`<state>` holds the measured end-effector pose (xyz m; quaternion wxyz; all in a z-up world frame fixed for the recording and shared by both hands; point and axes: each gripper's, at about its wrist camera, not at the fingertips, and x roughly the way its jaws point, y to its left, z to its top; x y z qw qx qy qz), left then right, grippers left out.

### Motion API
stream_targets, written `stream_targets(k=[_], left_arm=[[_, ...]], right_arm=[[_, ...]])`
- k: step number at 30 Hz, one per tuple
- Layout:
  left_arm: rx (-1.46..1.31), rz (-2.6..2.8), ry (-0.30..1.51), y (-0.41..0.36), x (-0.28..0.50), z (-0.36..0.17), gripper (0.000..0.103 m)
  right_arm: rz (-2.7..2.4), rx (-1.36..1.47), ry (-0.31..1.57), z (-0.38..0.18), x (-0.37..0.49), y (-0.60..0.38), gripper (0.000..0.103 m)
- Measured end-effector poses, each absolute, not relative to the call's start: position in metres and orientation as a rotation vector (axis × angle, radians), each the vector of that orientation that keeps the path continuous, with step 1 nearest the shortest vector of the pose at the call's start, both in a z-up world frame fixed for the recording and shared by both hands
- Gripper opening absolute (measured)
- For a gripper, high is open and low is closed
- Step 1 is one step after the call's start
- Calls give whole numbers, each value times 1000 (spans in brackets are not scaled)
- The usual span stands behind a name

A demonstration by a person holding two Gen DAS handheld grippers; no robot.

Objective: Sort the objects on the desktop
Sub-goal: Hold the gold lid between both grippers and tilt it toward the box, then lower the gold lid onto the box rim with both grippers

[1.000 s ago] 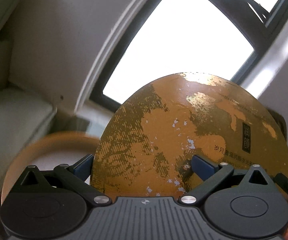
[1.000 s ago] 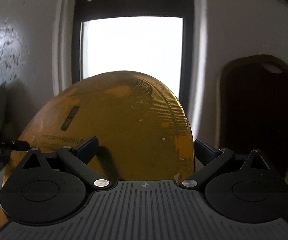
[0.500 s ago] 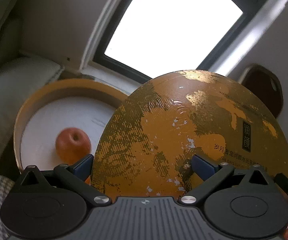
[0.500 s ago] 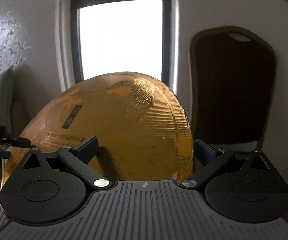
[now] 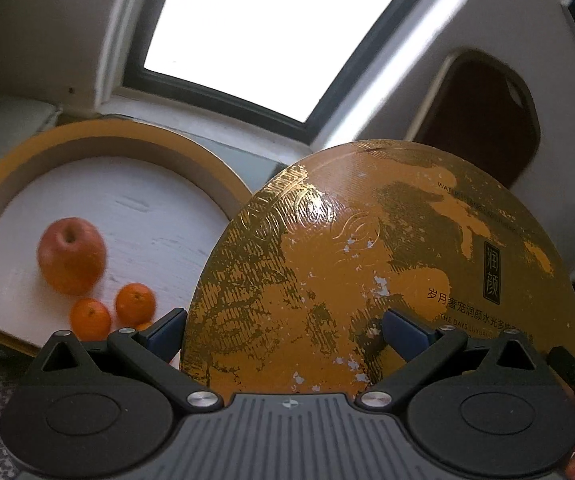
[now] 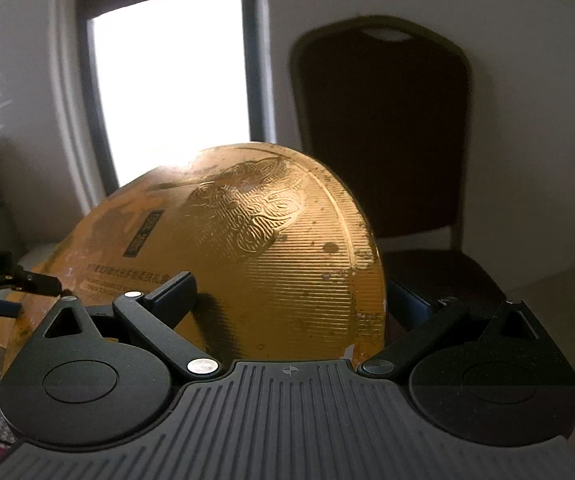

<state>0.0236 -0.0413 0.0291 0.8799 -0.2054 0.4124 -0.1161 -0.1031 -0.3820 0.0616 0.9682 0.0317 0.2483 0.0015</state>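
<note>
Left hand-held gripper (image 5: 283,334): ribbed grey body, black round-hubbed linkage arms, silver pivot screws, dark blue fingers (image 5: 165,330). Right hand-held gripper (image 6: 289,300): identical.

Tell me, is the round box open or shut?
Open. The round box shows its fruit; both grippers hold its gold lid off it.

Golden-orange lid (image 5: 367,264) with dark brushed mottling, black lettering and embossed swirls. Gold-rimmed box (image 5: 19,168) with white floor, holding red-orange apple (image 5: 71,254) and orange tangerines (image 5: 135,304). Dark brown chair (image 6: 383,132).
</note>
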Motion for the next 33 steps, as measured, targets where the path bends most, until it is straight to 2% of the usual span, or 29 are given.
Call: stream_targets(k=[11,33], left_arm=[[-432,-254,920,-71,19,17,101],[-493,-238,980,-57,21,0,101]], right_arm=[[-47,76,562,49,-114,-418,100],[-23,28,630,59,-80,-403,100]])
